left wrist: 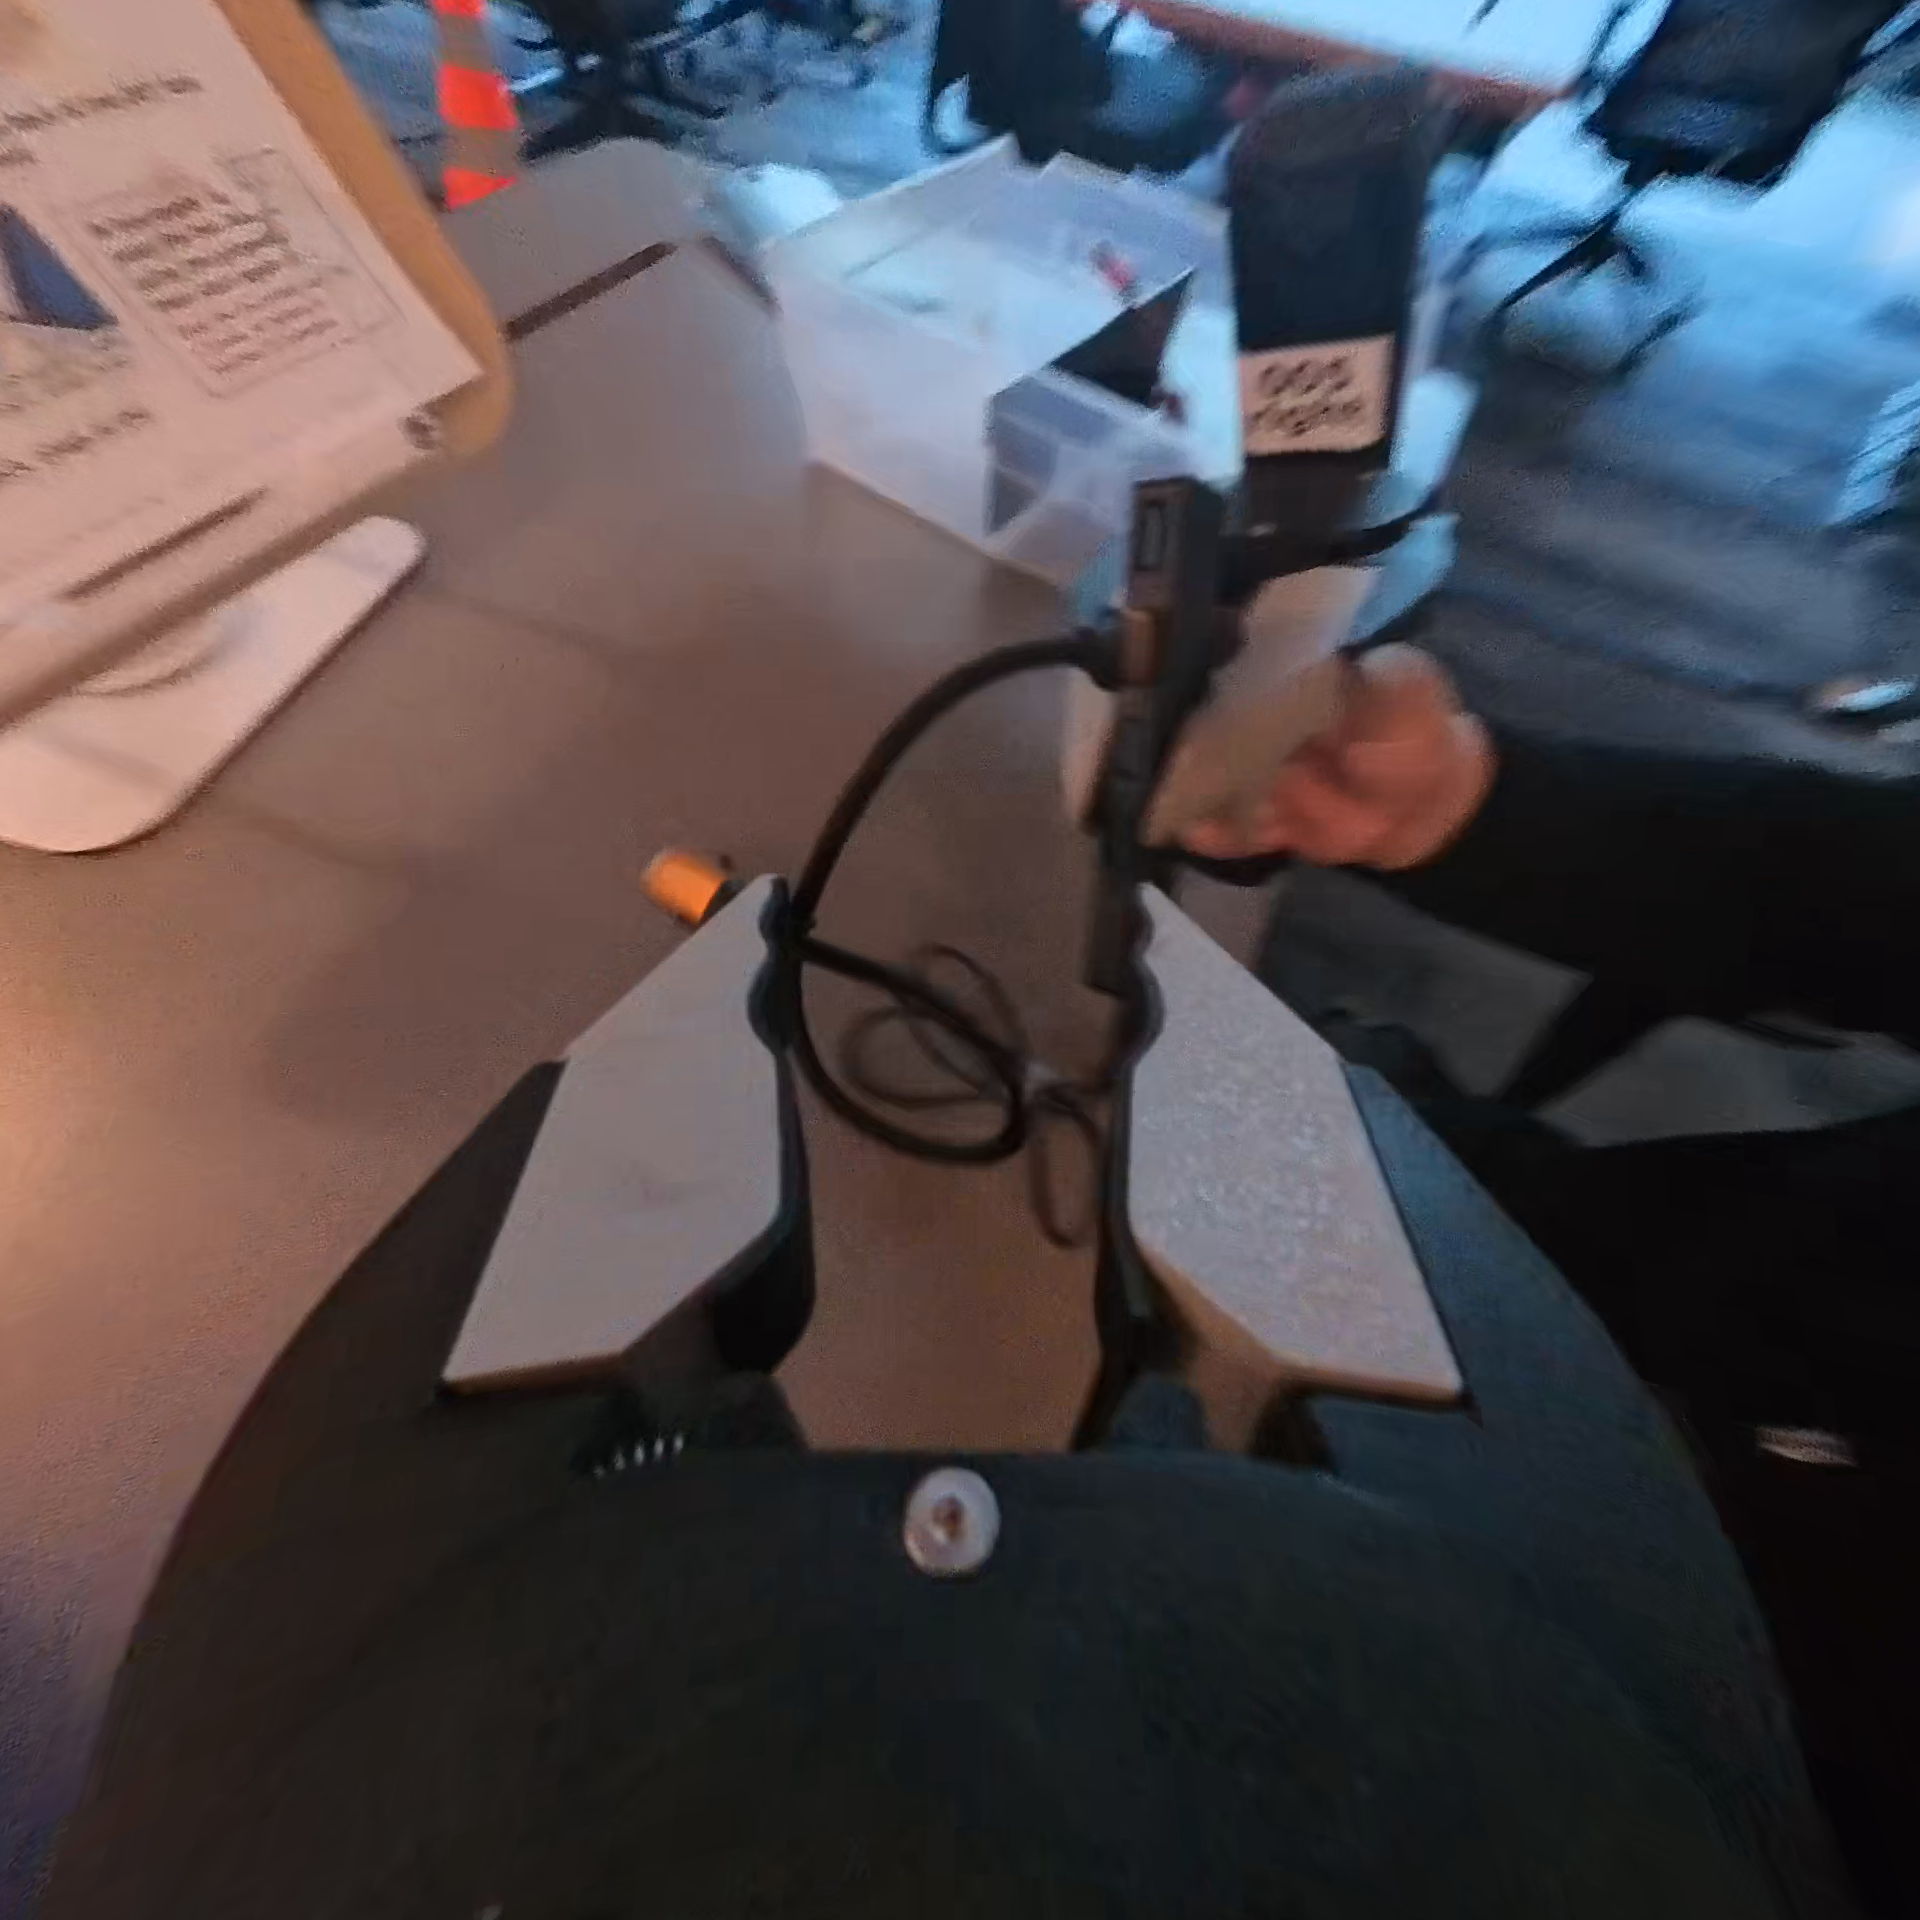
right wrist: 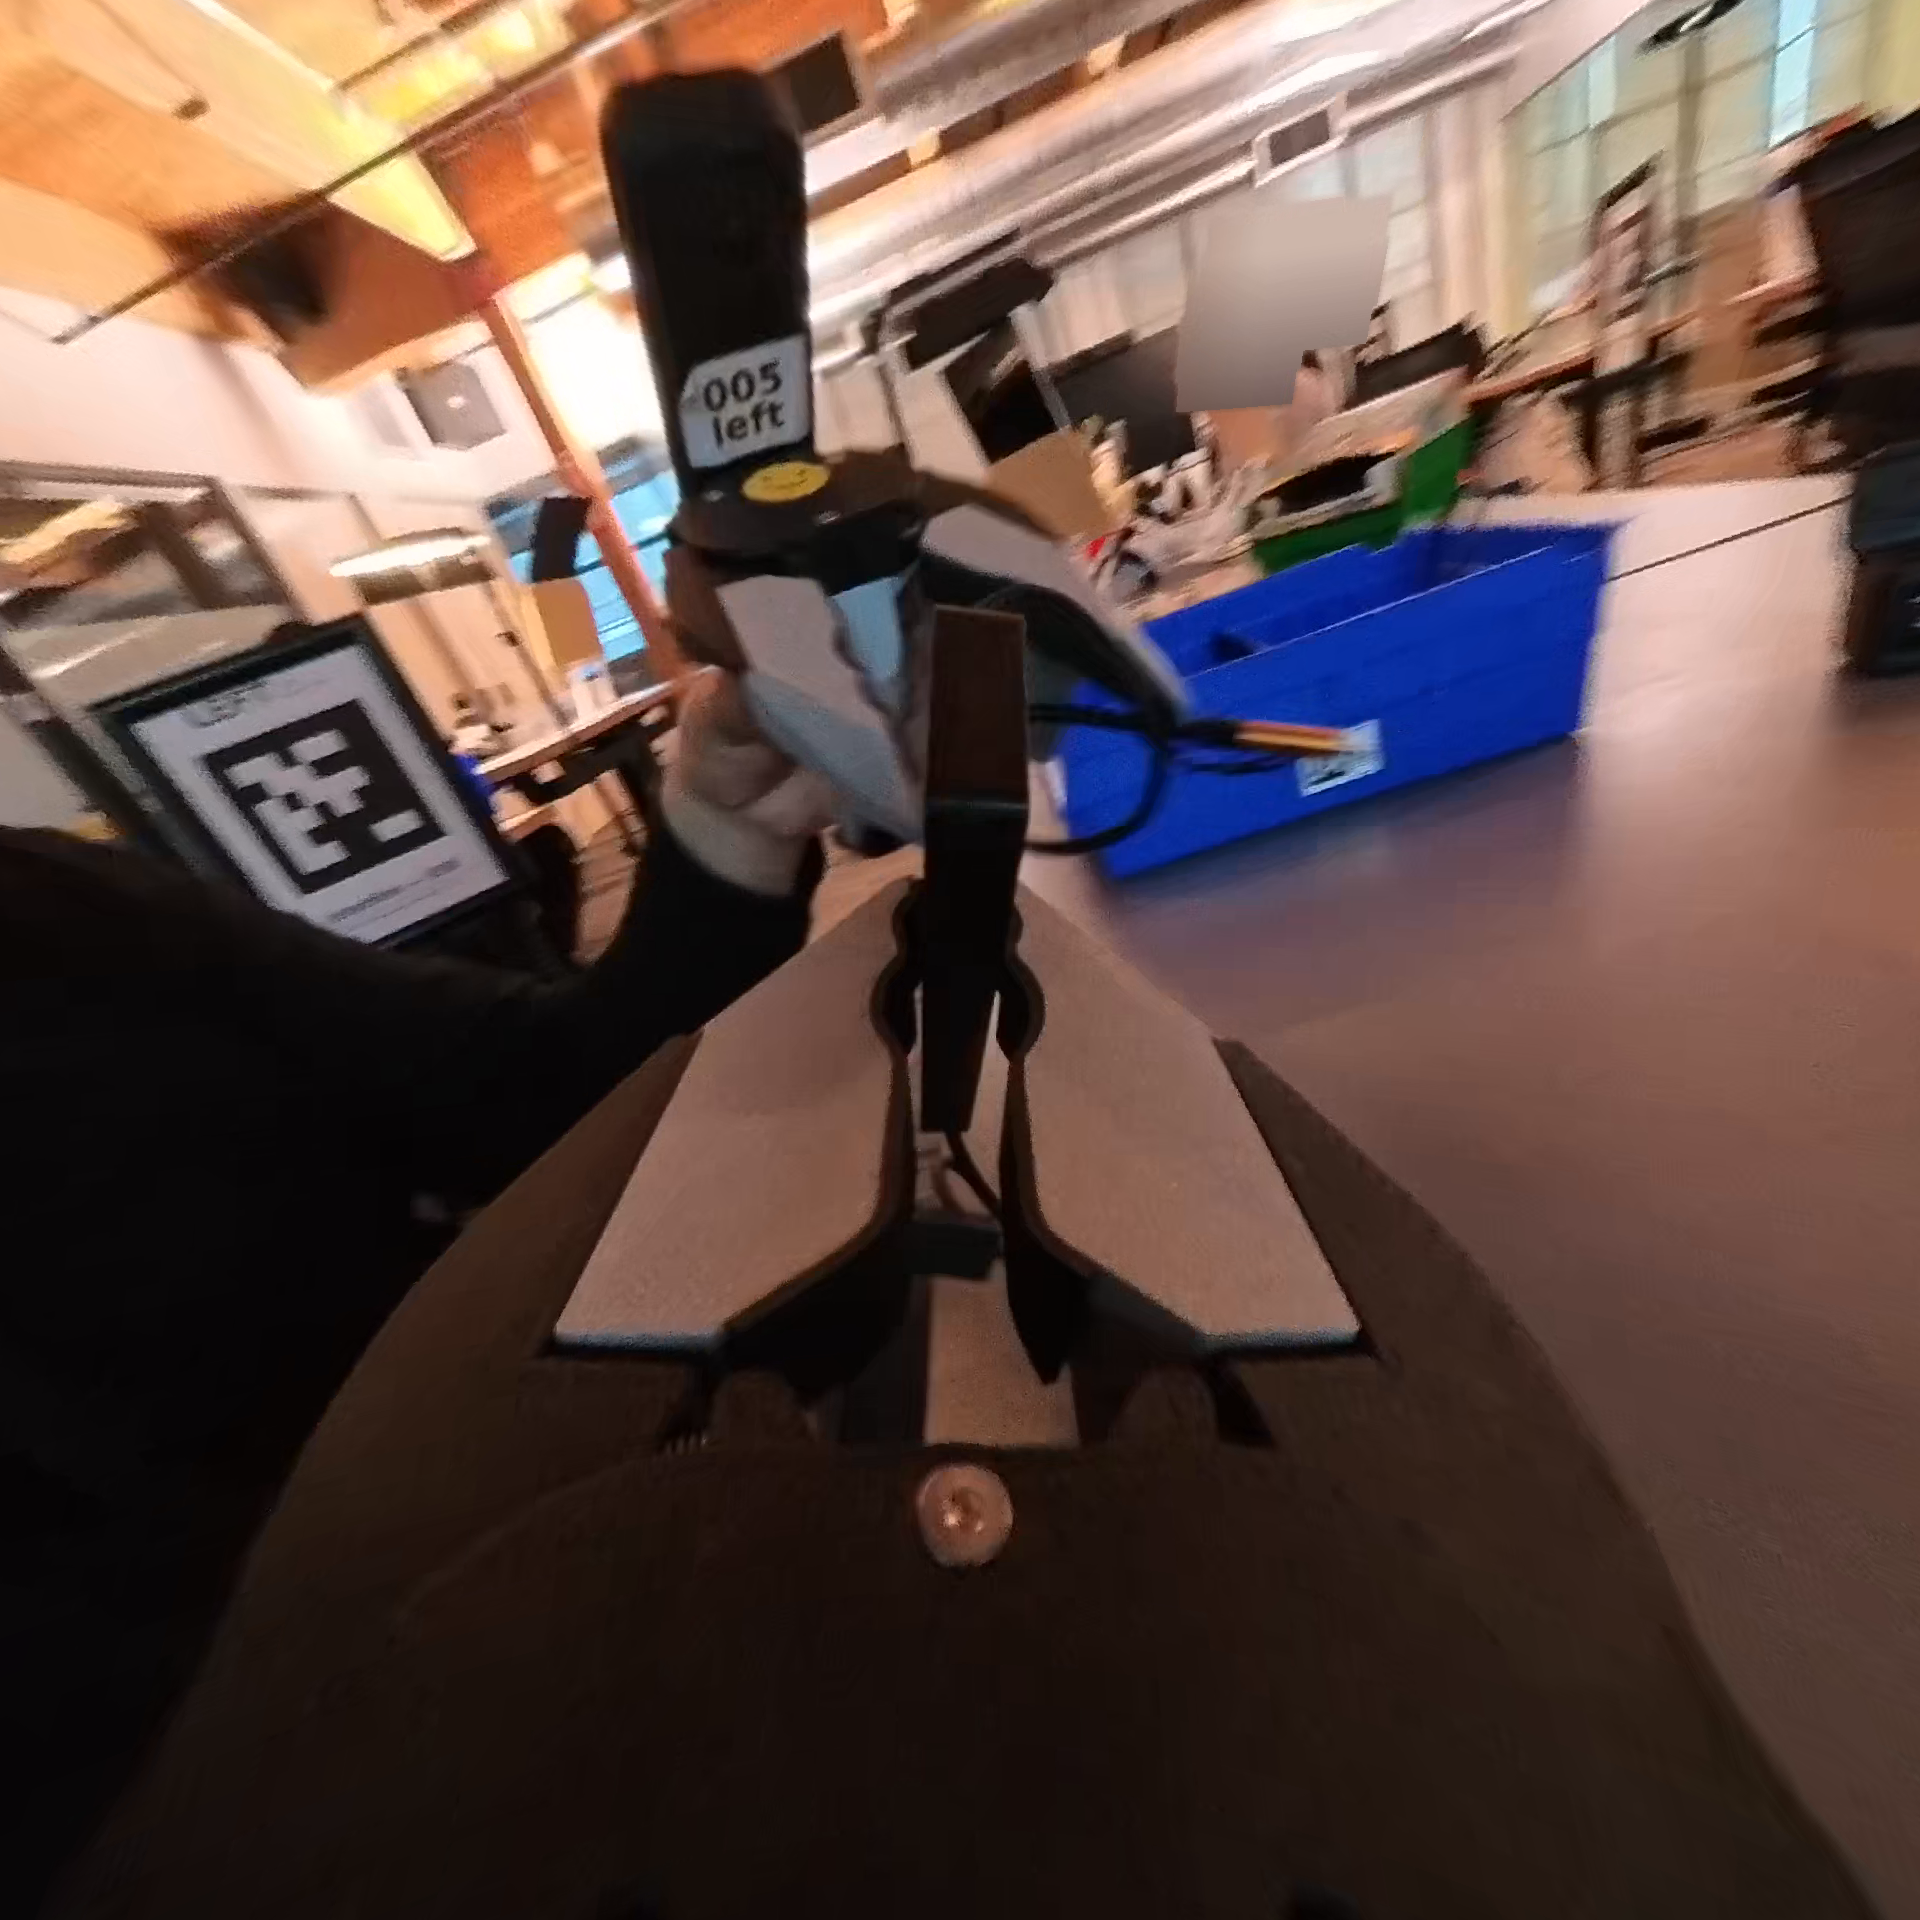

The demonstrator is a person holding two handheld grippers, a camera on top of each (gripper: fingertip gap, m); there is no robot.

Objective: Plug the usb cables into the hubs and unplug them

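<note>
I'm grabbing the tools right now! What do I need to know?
Right tool: shut on the dark hub, held upright above the table.
Left tool: open, gripping nothing; the black cable runs past one fingertip.
Cable: one end looks plugged into the hub's side; its orange-tipped end sits just beyond the left tool.
Done: seemingly one plug-in.
Left: unplug it. The blur hides whether other ports are used.

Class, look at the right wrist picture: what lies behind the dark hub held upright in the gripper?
Directly behind the hub is the left gripper, with a blue bin on the table farther back. The hub hides one of that gripper's fingers and part of the bin.
</note>
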